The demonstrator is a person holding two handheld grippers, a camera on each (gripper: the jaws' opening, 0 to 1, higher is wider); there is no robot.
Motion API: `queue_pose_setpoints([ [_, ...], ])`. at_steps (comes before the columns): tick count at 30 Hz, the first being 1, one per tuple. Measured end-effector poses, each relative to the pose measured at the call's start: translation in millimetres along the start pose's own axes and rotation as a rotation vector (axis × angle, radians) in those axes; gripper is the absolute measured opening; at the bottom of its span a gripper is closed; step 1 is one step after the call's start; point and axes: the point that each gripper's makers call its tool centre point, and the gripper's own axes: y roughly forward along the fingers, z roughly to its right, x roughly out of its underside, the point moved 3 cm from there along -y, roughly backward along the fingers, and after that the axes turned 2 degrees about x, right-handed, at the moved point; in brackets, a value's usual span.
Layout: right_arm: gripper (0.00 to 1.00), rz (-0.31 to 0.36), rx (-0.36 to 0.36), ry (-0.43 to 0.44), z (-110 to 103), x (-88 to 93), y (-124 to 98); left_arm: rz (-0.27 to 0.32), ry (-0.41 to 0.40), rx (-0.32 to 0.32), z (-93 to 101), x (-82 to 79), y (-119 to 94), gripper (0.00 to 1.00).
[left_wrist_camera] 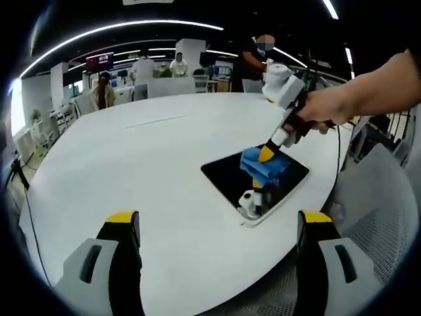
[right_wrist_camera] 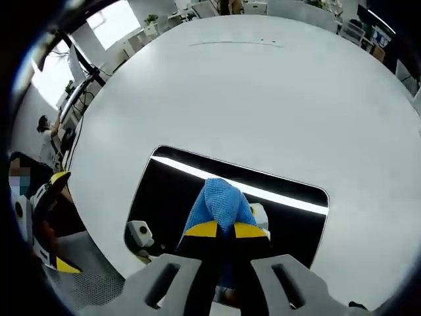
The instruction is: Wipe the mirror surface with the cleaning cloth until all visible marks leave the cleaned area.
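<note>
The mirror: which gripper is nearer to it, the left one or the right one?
Right. The right gripper presses the blue cloth onto the mirror. The left gripper hangs open above the white table, apart from the mirror's near edge.

You work at a broad white round-edged table (left_wrist_camera: 131, 151) in an open office. Long curved ceiling light strips (left_wrist_camera: 118, 29) glow overhead, bright windows (right_wrist_camera: 115, 20) far left, grey mesh chair (left_wrist_camera: 388, 217) near right.

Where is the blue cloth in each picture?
Left gripper view: the blue cloth lies right of middle, on the mirror, pinched by the right gripper.
Right gripper view: low in the middle, between the yellow-tipped jaws.
Shared landmark: the dark mirror on the white table.
</note>
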Motion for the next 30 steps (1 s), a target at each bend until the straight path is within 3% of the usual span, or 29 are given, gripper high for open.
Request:
queue_pose_setpoints([
  [25,0.00,0.018,0.026,-0.040,15.0,-37.0,23.0,0.009,-0.015,-0.005,-2.4,0.3,1.6,0.99],
  [30,0.00,0.024,0.028,-0.049,14.6,-35.8,22.5,0.006,-0.011,-0.006,-2.4,0.9,2.1,0.99],
])
